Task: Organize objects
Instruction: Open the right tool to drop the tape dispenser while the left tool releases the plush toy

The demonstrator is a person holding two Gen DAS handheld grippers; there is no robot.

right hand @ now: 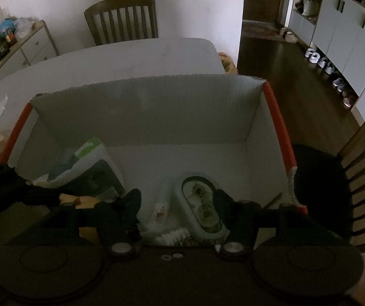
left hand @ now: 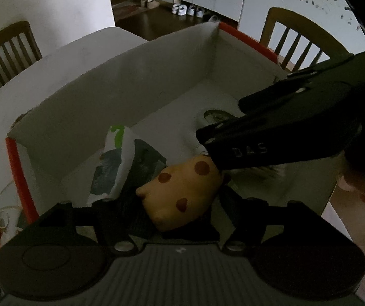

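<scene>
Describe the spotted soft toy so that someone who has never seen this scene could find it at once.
Look into the big white cardboard box with orange-red edges on the white table. Near the front, beside a slanted white and green packet, lies the soft toy. It is the only tan, padded thing there, marked with round brown spots.

"DAS" on right gripper (left hand: 233, 153)

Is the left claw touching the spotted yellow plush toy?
Cannot tell. In the left wrist view, the spotted yellow plush toy lies between the left claw's open fingers, but its dark edges hide any contact or gap.
</scene>
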